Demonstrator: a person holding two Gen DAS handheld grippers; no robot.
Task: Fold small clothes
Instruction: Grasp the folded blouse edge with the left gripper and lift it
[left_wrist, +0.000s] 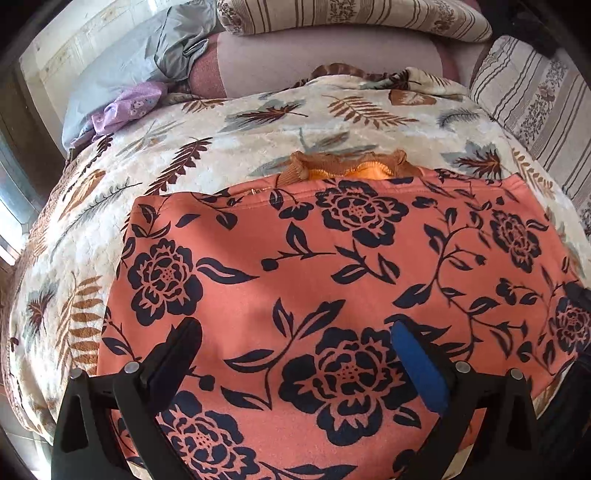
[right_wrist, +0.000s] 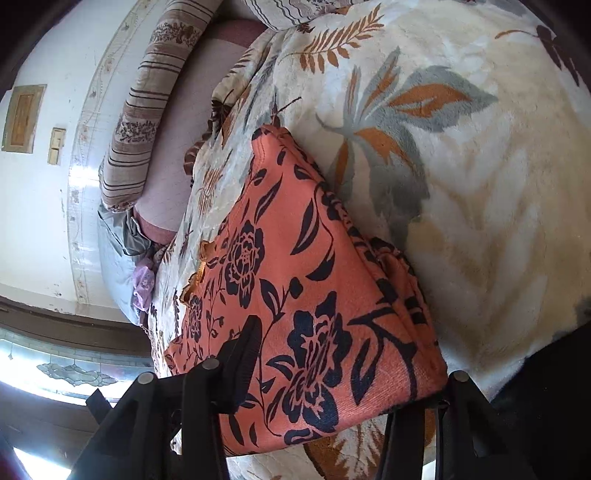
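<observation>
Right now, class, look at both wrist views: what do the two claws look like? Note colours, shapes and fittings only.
The left claw is black plastic, with two flat paddle-shaped fingers; the right-hand one carries a blue pad. Triangular cut-out link arms join at round silver pins. The right claw has the same black frame and silver pins; no blue pad shows there. No cables or sleeves are visible.

Coral floral garment: matt knit cloth w/ fine ribbed weave, brown ribbed knit collar. Blanket: plush, fuzzy fleece. Left gripper: matt black plastic, metal pins, one blue pad. Striped pillow: woven cloth. Wall tiles: glossy.
</observation>
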